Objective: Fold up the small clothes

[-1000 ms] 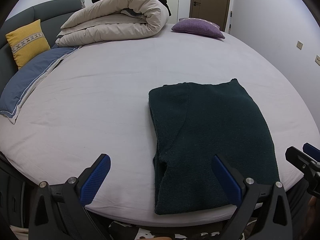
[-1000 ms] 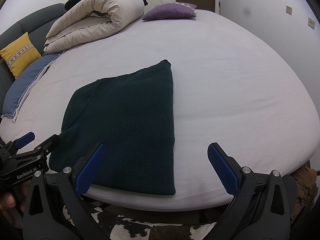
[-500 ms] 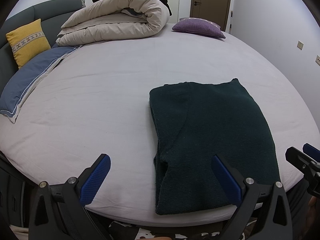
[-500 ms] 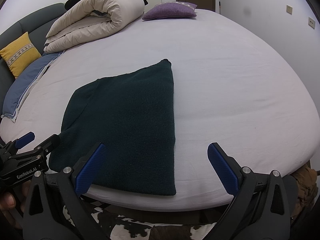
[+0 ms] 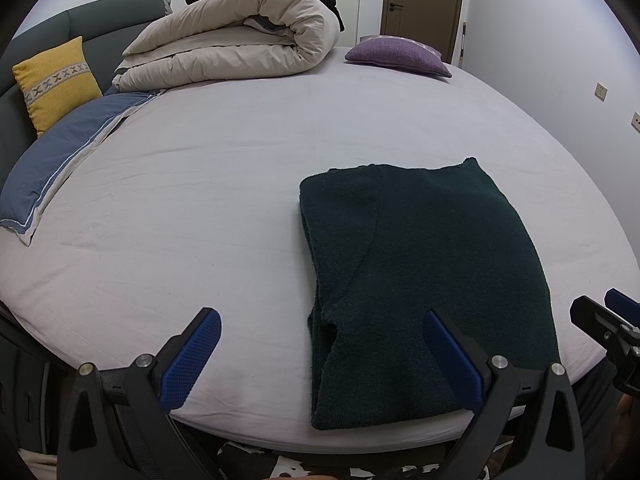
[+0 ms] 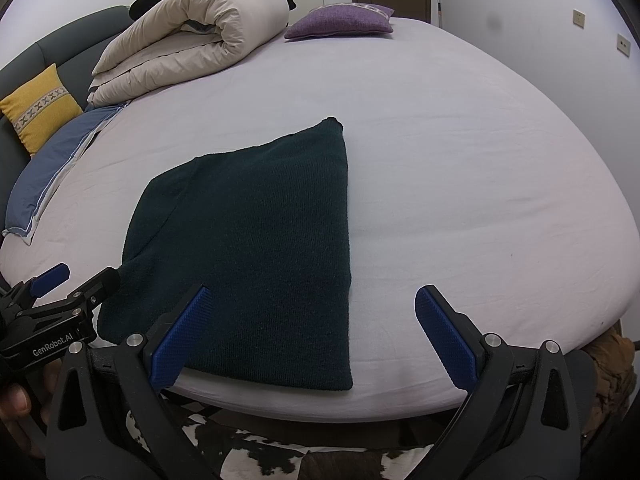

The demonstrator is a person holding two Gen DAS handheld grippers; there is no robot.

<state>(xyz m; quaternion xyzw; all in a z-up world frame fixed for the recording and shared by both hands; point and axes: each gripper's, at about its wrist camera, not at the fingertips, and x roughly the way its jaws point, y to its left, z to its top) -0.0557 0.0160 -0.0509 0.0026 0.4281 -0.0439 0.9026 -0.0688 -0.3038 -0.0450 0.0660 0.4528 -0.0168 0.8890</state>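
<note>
Looking at the dark green knit sweater [image 5: 432,280], it already lies folded lengthwise near the front edge of the bed [image 5: 200,200], so my guess is the step in hand is one more fold, bringing the near hem up toward the far end. Both grippers hover just off the near edge, touching nothing: the left gripper [image 5: 320,356] has its fingers spread wide and empty, and the right gripper [image 6: 310,336] is the same, wide apart with nothing pinched. To do it well I'd pinch the two near corners through all the layers at once, lift together, and lay it down evenly so the knit doesn't bunch or slide on the sheet. The left wrist view is the useful one for the tucked side: it shows the stacked layers along the left fold and a curved seam, probably the folded-in sleeve. The right wrist view hides that but shows the straight right edge and near right corner clearly, plus the left gripper beside the sweater's near left corner.
</note>
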